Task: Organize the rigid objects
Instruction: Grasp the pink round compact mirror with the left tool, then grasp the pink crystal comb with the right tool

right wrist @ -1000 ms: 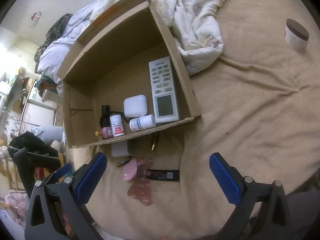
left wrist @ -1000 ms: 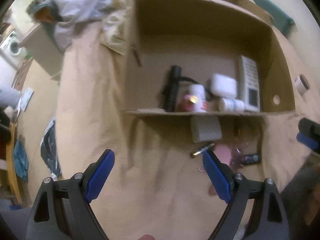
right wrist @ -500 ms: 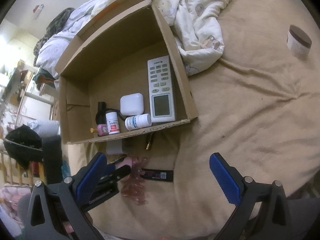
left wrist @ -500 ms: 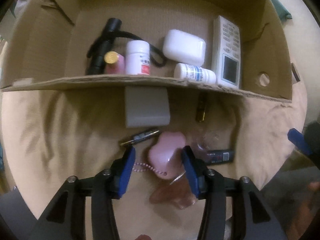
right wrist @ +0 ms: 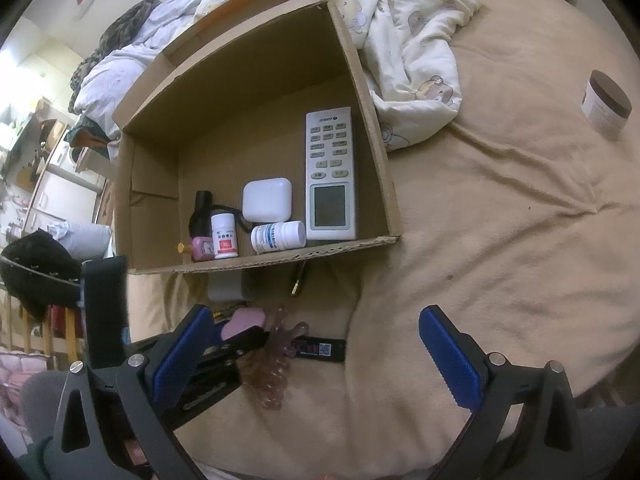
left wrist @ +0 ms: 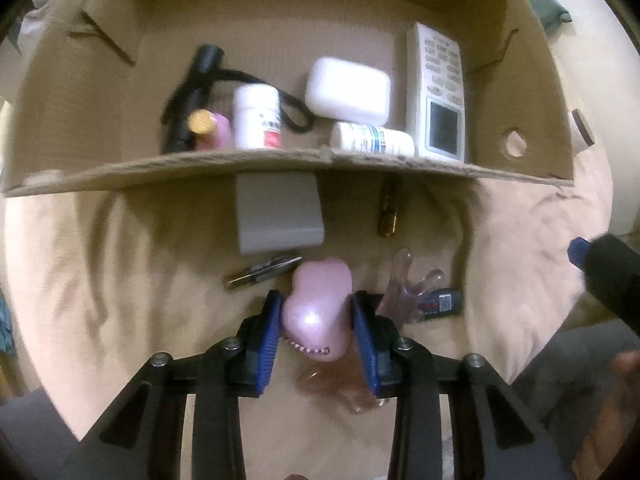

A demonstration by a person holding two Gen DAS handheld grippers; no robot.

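Observation:
A pink heart-shaped case with a bead chain lies on the beige blanket in front of the cardboard box. My left gripper points down at the case. Its jaws are closing, and both blue pads touch the case's sides. In the right wrist view the same case shows between the left gripper's black fingers. My right gripper hovers open above the blanket with nothing between its fingers. The box holds a white remote, a white case, two pill bottles, a pink bottle and a black torch.
Near the pink case lie a grey box, a metal clipper, a small brown tube, a clear pink comb and a black stick. A brown-lidded jar stands far right. Crumpled bedding lies behind the box.
My left gripper came down towards the box front and closed from wide open onto the pink case. The right gripper stayed about where it was, still open.

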